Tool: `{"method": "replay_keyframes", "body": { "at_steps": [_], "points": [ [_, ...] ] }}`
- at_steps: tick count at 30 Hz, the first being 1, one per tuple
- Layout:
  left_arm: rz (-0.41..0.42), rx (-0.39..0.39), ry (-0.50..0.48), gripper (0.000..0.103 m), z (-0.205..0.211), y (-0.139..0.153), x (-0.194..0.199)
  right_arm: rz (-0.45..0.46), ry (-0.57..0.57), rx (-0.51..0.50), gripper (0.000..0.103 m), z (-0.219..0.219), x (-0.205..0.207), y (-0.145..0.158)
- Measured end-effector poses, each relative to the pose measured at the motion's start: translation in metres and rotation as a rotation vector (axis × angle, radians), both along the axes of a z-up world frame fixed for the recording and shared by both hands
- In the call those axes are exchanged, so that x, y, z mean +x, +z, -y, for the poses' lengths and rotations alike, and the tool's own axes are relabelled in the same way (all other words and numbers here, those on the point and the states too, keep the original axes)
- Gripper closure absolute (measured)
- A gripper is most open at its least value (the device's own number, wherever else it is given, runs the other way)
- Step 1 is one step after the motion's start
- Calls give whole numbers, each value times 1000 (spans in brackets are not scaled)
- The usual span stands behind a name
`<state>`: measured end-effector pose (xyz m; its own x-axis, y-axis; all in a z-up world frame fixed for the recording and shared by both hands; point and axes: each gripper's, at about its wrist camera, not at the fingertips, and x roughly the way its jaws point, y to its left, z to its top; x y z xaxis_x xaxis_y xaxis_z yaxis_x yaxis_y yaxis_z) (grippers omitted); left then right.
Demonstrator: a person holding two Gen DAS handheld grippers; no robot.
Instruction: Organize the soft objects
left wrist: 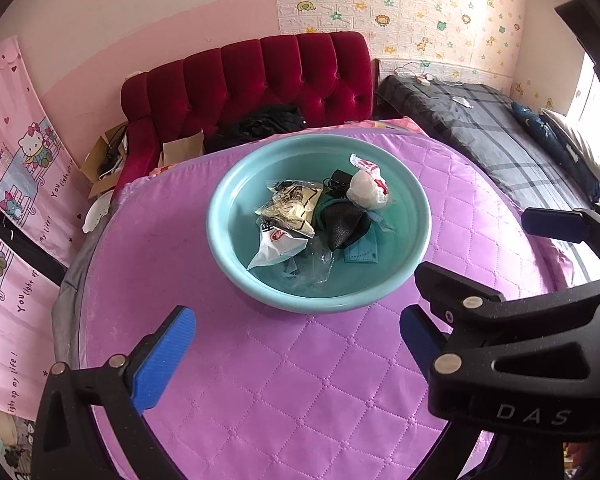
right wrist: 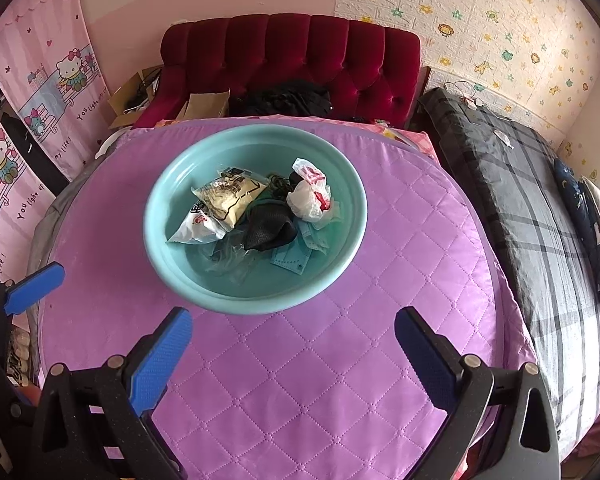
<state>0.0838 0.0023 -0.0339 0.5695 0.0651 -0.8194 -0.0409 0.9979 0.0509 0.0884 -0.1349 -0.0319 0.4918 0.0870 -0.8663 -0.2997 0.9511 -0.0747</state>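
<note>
Soft items heaped in teal basin (right wrist: 352, 208), grippers (right wrist: 294, 344) agape.

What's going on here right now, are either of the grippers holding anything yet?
Nothing is held. Both grippers hover open over the purple quilted cover, short of the teal basin: the left gripper and the right gripper are empty. The soft things all lie piled in the basin: a white plastic bag, a black fabric piece, a teal face mask and sealed packets.

Basin (left wrist: 220, 216) floor partly hidden under piled items, packet (left wrist: 290, 206) print unreadable
</note>
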Motion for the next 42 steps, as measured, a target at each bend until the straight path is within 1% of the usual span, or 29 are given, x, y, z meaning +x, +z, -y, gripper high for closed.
{"method": "replay_keyframes", "body": {
  "at_steps": [3,42],
  "points": [
    [-3,-9,4,0,-1,0,-2,-3,2,2,0,0,0,0],
    [-2,2,3,0,4,7,-10,14,8,-1,0,4,-11,5]
  ]
}}
